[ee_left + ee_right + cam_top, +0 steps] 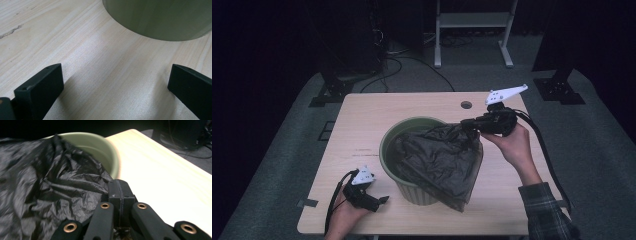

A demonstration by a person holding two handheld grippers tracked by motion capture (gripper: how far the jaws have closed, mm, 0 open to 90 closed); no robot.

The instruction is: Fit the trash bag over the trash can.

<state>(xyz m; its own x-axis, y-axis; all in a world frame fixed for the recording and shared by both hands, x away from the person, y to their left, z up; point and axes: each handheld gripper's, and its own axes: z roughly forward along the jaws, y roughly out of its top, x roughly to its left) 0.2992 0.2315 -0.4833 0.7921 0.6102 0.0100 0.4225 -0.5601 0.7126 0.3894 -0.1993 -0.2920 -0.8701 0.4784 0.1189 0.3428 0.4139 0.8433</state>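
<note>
Right claw (468, 125) clamped on black bag (439, 160) draped across green bin (414, 192) mid-worktop (362, 120). Left claw (382, 201) spread wide, empty, just beside the bin's base.

Pale wood table (362, 130) (round hole near far edge); white frame (472, 20) behind; cables (407, 65) on floor.

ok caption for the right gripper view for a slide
Right gripper shut on black bag draped over green bin.
</note>
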